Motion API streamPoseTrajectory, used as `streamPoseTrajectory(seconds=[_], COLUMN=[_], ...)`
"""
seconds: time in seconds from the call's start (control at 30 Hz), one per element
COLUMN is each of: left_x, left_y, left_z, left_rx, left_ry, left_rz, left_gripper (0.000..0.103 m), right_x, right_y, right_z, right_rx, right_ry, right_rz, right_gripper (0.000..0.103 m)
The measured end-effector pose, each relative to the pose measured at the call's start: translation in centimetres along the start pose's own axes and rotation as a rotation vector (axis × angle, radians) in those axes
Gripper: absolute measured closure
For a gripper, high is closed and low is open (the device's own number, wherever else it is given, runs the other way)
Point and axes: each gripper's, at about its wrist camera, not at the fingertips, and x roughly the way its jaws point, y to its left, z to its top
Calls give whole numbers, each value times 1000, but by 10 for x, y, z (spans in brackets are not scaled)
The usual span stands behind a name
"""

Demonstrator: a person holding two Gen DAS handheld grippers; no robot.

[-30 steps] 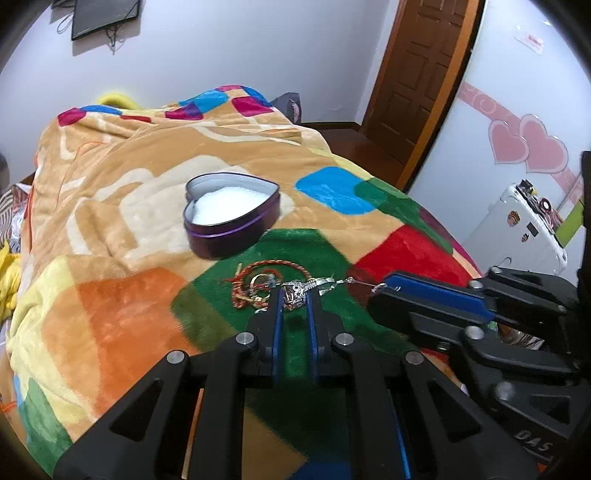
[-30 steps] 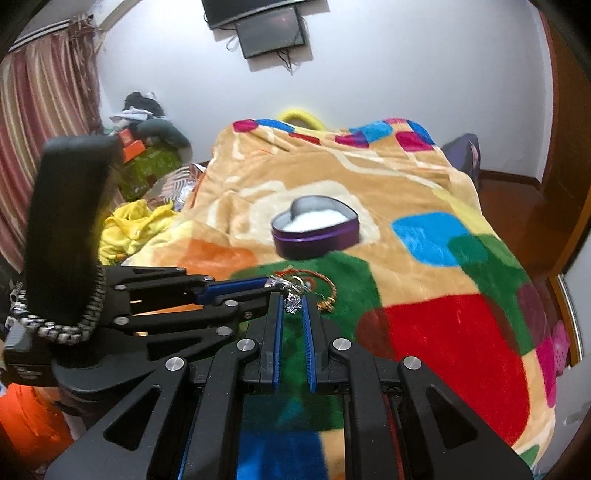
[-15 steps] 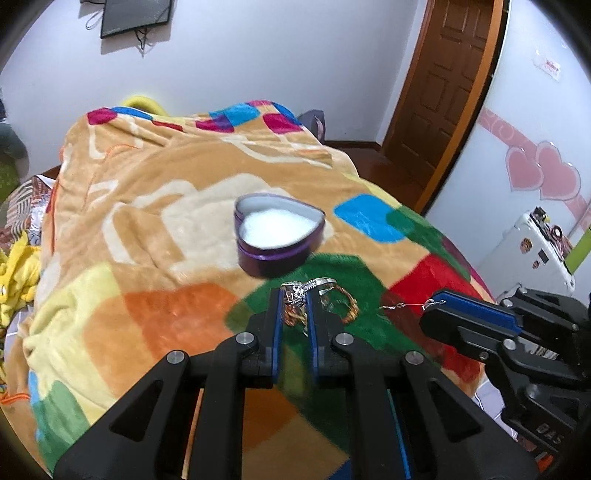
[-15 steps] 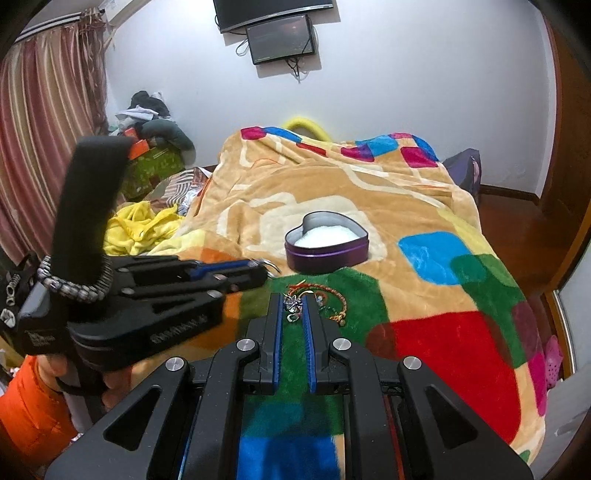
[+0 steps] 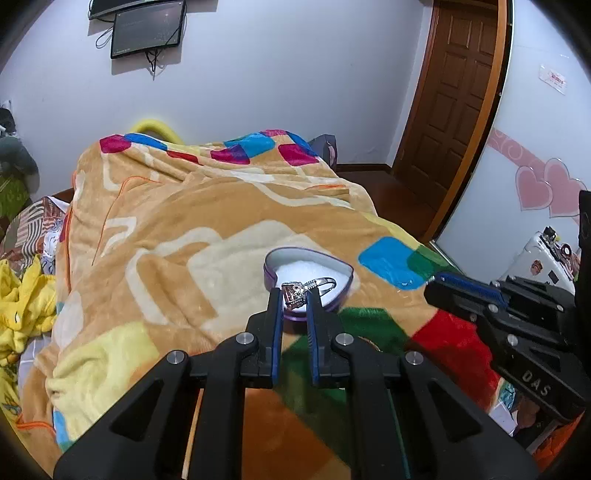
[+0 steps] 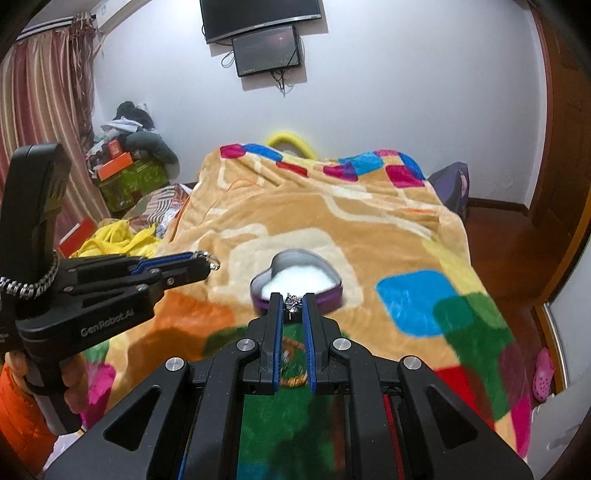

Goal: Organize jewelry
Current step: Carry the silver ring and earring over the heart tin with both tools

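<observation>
Bed blanket (image 5: 166, 229) fills mid-frame. Heart tin (image 5: 334, 264), centre, white-lined, now nearer than a second ago. Left tool (image 5: 294, 295) clamped on silver bracelet (image 5: 295, 291), above tin's near rim. Right tool (image 6: 293, 302) clamped on silver charm (image 6: 292, 303). Corded bracelets (image 6: 293, 380) remain on blanket, lower centre. Judged: nothing stowed yet.

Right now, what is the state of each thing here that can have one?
left tool, shut on silver piece.
right tool, shut on silver charm.
heart tin, open, no lid on it, white lining showing.
door, closed.
wall screen, dark.
</observation>
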Motion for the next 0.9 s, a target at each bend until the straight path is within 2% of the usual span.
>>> streamPoseTrajectory(seconds=[0.23,0.47,0.9], left_x=[18,44,82], left_y=[3,3,5], left_z=[11,15,12], left_rx=[16,29,43], left_ry=[5,49,140], left_rz=[-1,-26,-52], left_gripper=[92,92,92], right_x=[19,43,95], right_y=[-10,-16,-25], right_z=[16,27,26], right_rx=[4,-14,-58], right_ry=[-8,11,161], right_rz=[-9,-1,45], right_gripper=[94,94,93])
